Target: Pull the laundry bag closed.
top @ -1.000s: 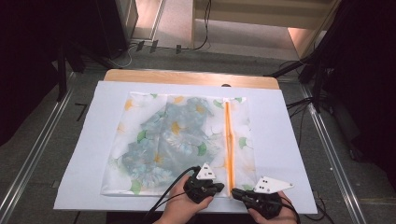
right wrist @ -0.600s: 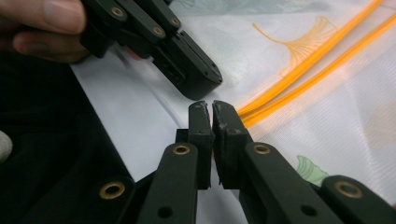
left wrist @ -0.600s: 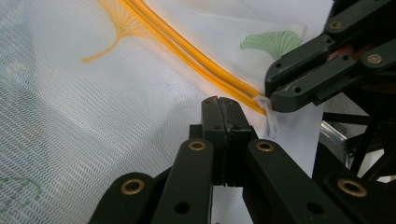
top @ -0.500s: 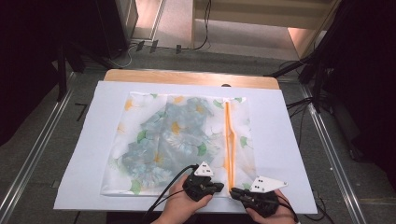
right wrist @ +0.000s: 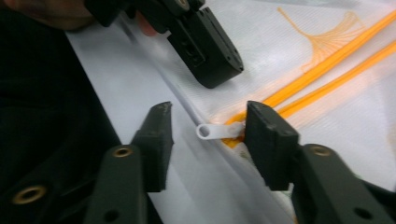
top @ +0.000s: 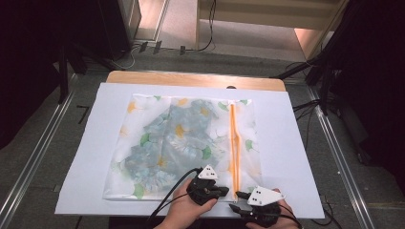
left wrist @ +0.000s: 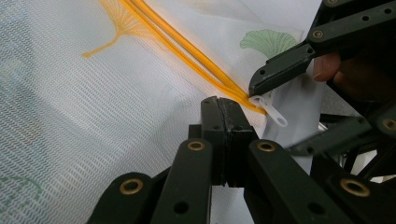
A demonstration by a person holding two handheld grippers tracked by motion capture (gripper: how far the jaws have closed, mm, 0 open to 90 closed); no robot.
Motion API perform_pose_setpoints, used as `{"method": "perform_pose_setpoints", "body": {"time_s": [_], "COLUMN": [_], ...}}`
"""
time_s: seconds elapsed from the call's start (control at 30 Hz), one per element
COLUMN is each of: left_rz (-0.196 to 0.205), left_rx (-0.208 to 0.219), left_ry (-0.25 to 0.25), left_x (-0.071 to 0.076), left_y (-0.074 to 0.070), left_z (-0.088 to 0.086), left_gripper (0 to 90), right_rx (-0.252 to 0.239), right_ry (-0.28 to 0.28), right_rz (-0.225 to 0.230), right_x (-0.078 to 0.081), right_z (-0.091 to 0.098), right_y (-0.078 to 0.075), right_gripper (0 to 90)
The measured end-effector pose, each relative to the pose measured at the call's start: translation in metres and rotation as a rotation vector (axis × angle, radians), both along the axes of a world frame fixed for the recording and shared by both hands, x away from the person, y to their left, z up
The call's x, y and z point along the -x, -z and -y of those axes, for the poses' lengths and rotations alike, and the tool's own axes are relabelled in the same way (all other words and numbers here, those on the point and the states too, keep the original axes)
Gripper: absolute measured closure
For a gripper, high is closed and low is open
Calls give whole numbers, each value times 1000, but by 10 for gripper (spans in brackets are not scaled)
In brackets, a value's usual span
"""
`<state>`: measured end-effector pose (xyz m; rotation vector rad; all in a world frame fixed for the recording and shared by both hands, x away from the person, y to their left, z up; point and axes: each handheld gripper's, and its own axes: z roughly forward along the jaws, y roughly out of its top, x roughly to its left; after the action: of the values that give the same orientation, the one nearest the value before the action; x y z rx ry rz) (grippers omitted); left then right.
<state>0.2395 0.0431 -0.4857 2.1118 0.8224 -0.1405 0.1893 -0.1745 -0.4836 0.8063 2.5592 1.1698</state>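
Nearest, at 6 o'clock on the table: left gripper (top: 220, 191) clenched on the mesh of the bag (top: 157, 143) just beside the zip's end, jaws pressed flat together. Right gripper (right wrist: 205, 128) just at 4 o'clock of it, jaws parted and just been opening — the white pull tab (right wrist: 211, 131) lying loose between them, one end at the right jaw, the other clear of the left jaw. Bag flat on a white sheet (top: 296, 143), near corner at the grippers. Sheer white mesh, printed with green and yellow ginkgo leaves; a blue-grey flowered cloth (top: 181, 138) showing through it. Orange zip (top: 233, 138) running from the tab toward 12 o'clock along the bag's right side — two teeth rows lying apart, so open. Farthest, a strip of wooden table (top: 191, 78) beyond the sheet.
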Motion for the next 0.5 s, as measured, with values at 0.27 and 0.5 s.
{"method": "perform_pose_setpoints", "body": {"time_s": [0.27, 0.5], "left_rz": [-6, -8], "left_rx": [2, 5], "left_ry": [4, 3], "left_x": [-1, -1], "left_y": [0, 0], "left_z": [-1, -1], "left_gripper": [893, 891], "right_rx": [-75, -103], "right_ry": [24, 72], "right_rz": [-71, -91], "right_x": [-7, -10], "right_z": [12, 19], "right_y": [-5, -8], "right_gripper": [735, 853]}}
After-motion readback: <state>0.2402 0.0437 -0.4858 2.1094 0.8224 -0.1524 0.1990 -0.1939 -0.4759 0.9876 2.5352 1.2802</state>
